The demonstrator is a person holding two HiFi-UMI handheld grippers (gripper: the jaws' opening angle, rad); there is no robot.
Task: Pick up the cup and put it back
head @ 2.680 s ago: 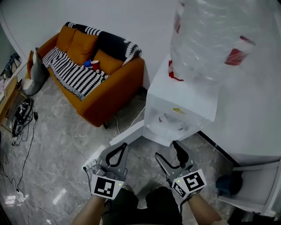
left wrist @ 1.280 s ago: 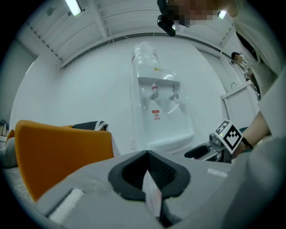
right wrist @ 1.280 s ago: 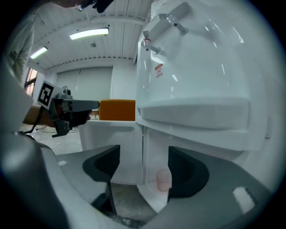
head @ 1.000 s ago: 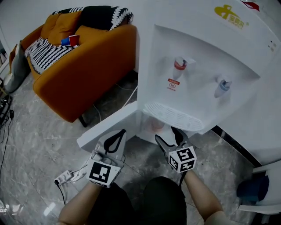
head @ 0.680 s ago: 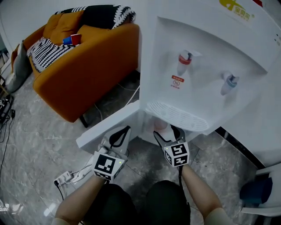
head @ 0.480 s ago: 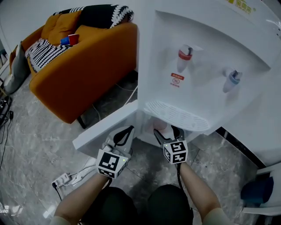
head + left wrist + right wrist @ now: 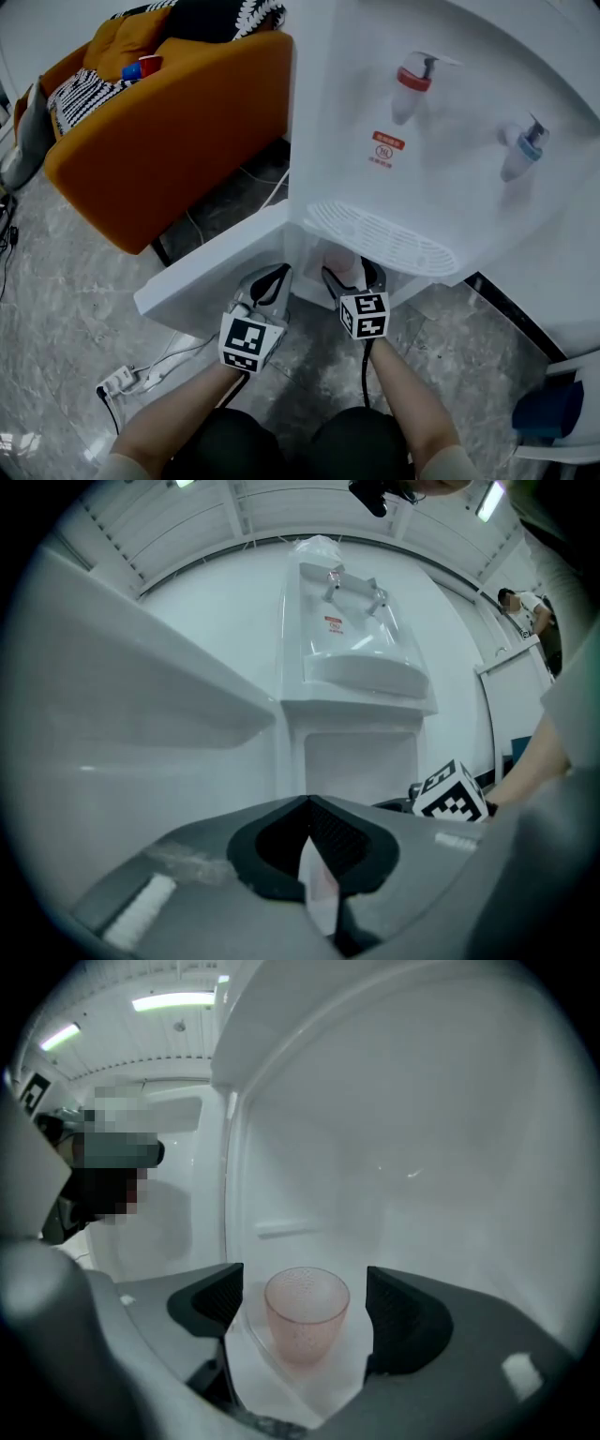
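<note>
A pink textured cup (image 7: 306, 1321) stands upright on the white floor of the water dispenser's lower cabinet (image 7: 319, 248). My right gripper (image 7: 305, 1299) reaches into that cabinet. Its jaws are opening, one black pad on each side of the cup with a gap to both. In the head view the right gripper (image 7: 352, 275) sits in the cabinet mouth, and the cup (image 7: 341, 263) shows only as a pale pink patch past it. My left gripper (image 7: 272, 279) hovers just left of it by the open door, shut with nothing in it; its tips (image 7: 309, 801) meet.
The white water dispenser (image 7: 450, 169) has a drip tray (image 7: 375, 239) overhanging the cabinet. Its door (image 7: 206, 281) swings out to the left. An orange sofa (image 7: 178, 112) with a red cup (image 7: 148, 66) stands behind. A power strip (image 7: 117, 380) and cable lie on the floor.
Both grippers have moved forward towards the open cabinet. The right one has gone into its mouth, and its jaws stand a little wider around the cup.
</note>
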